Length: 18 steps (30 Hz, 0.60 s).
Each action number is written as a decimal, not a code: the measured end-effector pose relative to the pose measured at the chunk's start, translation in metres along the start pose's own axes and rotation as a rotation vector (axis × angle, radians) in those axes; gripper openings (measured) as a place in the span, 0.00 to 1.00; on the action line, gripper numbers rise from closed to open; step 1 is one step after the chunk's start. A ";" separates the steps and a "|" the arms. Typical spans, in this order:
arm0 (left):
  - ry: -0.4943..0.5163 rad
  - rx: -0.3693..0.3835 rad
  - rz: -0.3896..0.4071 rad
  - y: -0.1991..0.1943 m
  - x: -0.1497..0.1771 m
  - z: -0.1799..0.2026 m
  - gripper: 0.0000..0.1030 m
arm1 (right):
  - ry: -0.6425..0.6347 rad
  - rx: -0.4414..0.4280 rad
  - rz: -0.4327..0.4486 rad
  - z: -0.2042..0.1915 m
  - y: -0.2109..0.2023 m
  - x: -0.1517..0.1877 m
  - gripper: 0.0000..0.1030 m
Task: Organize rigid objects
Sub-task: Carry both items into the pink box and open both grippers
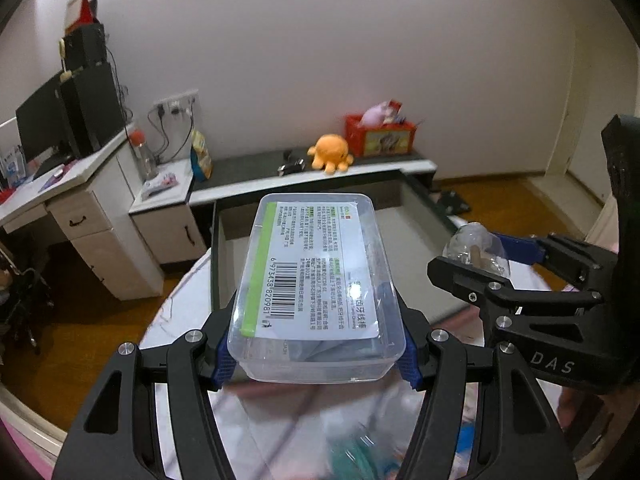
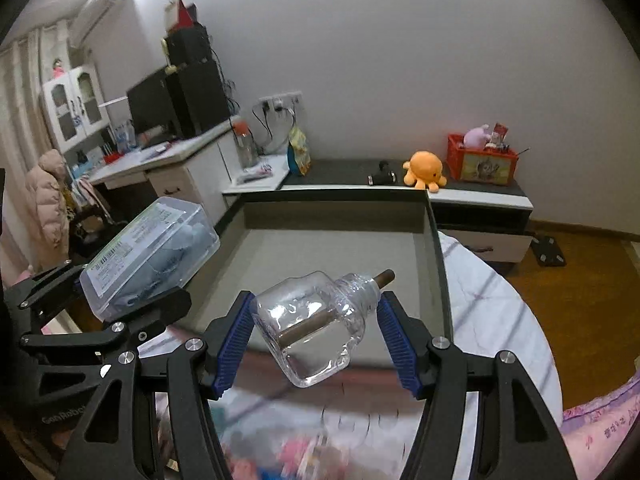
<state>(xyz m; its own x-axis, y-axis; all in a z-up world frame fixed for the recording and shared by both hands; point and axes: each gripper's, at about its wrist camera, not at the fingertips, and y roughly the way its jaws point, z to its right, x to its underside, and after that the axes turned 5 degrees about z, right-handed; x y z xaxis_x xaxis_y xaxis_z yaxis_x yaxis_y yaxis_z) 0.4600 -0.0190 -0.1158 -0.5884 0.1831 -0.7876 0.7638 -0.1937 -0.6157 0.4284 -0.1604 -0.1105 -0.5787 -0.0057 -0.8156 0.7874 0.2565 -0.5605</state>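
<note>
Between the blue pads of the left tool (image 1: pixel 316 354) sits a clear plastic box (image 1: pixel 314 280), clenched across its short sides, long axis running straight ahead toward the open grey drawer (image 2: pixel 344 248). Its label shows a barcode reading 6 973438 820981 above small Chinese print I cannot read. Beside it, the right tool (image 2: pixel 316 340) carries a clear bottle (image 2: pixel 316 320) with a brown wick rod, tilted, neck up and to the right; whether both pads press it I cannot tell. Both loads hang above the drawer's near edge, which lies just ahead and below, each tool about equally near. "DAS" marks the right tool's body, and "GenRobot" the left's.
</note>
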 end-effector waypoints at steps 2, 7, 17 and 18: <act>0.003 0.002 -0.063 0.026 -0.007 -0.007 0.62 | 0.004 0.004 -0.062 0.003 0.027 -0.007 0.62; 0.022 -0.003 -0.204 0.081 -0.008 -0.018 0.62 | 0.016 0.008 -0.208 0.013 0.083 -0.007 0.62; 0.002 0.012 -0.299 0.116 0.011 -0.025 0.72 | 0.047 0.038 -0.338 0.025 0.125 0.007 0.63; 0.000 0.004 -0.290 0.113 0.010 -0.026 0.76 | 0.043 0.047 -0.337 0.026 0.124 0.006 0.63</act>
<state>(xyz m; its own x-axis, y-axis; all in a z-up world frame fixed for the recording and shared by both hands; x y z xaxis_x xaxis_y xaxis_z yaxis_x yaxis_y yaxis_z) 0.5477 -0.0146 -0.1928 -0.7822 0.2311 -0.5786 0.5625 -0.1374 -0.8153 0.5279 -0.1534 -0.1883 -0.8156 -0.0415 -0.5771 0.5588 0.2023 -0.8043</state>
